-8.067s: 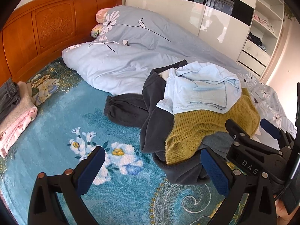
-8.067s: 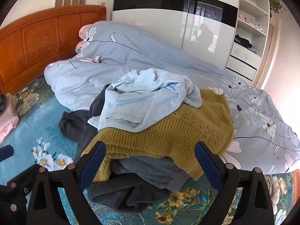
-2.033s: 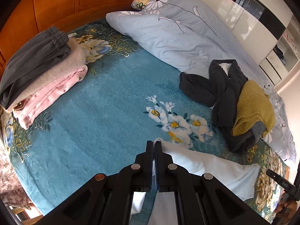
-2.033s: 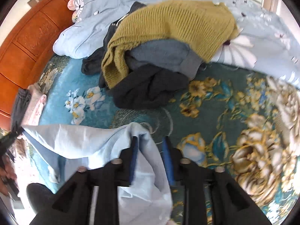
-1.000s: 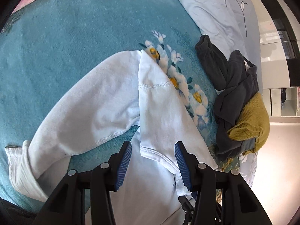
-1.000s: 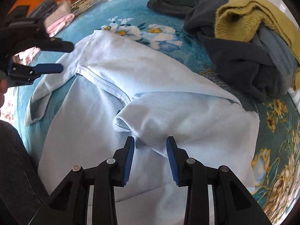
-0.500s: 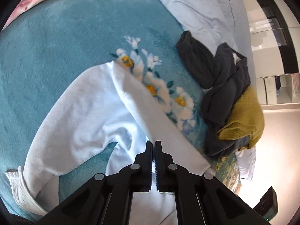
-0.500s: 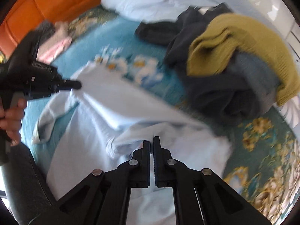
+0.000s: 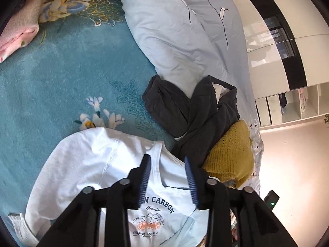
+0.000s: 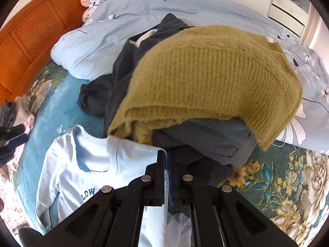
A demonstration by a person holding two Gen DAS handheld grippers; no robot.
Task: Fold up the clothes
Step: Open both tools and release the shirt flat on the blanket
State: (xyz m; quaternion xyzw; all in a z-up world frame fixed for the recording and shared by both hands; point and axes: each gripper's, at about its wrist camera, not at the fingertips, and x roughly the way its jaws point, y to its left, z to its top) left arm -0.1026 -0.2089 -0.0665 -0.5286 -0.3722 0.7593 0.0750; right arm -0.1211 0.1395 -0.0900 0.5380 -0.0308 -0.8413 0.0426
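A pale blue long-sleeved shirt (image 9: 86,164) with a car print lies face up on the teal bedspread (image 9: 61,78), its neckline toward the clothes pile. My left gripper (image 9: 167,160) hangs open just over the collar, nothing between its blue pads. In the right wrist view the same shirt (image 10: 86,164) spreads to the left, and my right gripper (image 10: 166,154) is shut on its shoulder edge beside the pile. The left gripper (image 10: 14,139) shows at the far left edge there.
A heap of unfolded clothes sits close behind the shirt: a mustard knit sweater (image 10: 216,78), dark grey garments (image 9: 185,111) and a grey-blue one (image 10: 205,142). A light blue duvet (image 9: 181,37) lies beyond. Folded pink clothes (image 9: 18,33) rest near the wooden headboard (image 10: 26,37).
The shirt has been turned and laid print side up near the pile. My left gripper has opened and let go of the cloth; my right gripper stays shut on it, now closer to the sweater.
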